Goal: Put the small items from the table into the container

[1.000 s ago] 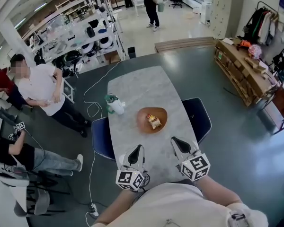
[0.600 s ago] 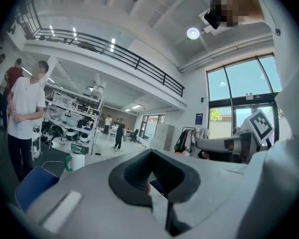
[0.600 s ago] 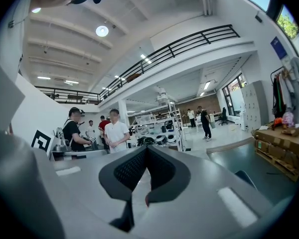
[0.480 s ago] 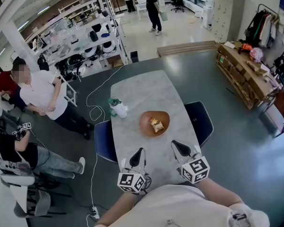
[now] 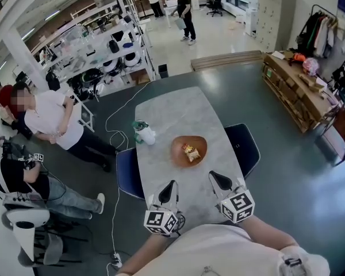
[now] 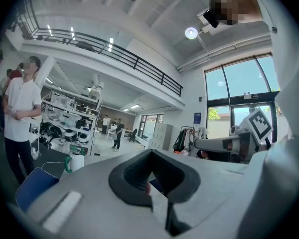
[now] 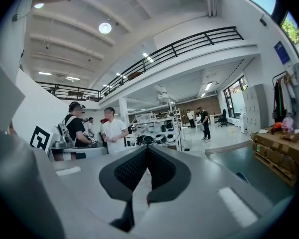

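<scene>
A brown bowl [image 5: 177,154] stands in the middle of the marble table [image 5: 172,111] with small snack packets [image 5: 190,152] inside it. My left gripper [image 5: 168,188] and right gripper [image 5: 219,180] hover side by side over the table's near end, short of the bowl. Both point away from me. Both are shut with nothing between the pads. In the left gripper view the shut jaws [image 6: 150,183] fill the lower frame, and the right gripper [image 6: 229,144] shows to the side. The right gripper view shows its own jaws [image 7: 147,178] pressed together.
A white bottle with a green handle [image 5: 142,133] stands near the table's left edge. Blue chairs sit at the left [image 5: 128,171] and right [image 5: 245,145] sides. People [image 5: 46,119] stand and sit to the left, and a cable [image 5: 112,200] runs across the floor.
Both grippers hold their places and stay shut. The head view has drifted slightly, and people in the background have walked on.
</scene>
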Motion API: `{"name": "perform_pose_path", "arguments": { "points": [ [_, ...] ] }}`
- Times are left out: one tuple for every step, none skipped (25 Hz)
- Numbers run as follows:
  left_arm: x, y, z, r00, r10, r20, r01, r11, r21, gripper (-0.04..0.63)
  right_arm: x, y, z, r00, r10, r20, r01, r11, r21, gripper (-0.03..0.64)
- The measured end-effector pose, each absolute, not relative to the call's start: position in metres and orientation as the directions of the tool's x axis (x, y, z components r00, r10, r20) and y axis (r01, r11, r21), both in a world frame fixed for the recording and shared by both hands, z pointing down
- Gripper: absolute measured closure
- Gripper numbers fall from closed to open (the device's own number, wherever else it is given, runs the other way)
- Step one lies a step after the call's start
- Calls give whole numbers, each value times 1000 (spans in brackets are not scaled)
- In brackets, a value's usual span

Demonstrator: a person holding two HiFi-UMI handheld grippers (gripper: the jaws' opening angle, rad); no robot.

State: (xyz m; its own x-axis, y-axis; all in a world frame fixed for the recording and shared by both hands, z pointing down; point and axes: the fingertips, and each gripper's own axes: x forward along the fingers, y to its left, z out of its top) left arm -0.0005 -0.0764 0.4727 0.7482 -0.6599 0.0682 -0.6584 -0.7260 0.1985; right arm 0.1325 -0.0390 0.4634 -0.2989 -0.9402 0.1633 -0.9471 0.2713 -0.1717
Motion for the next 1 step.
{"name": "perform_pose_path", "arguments": {
  "points": [
    [-1,-77,473,749,-659,69,-658,-727,198,592,131,-40,464,-298,-940,165,-948,271,-168,603]
  ]
}}
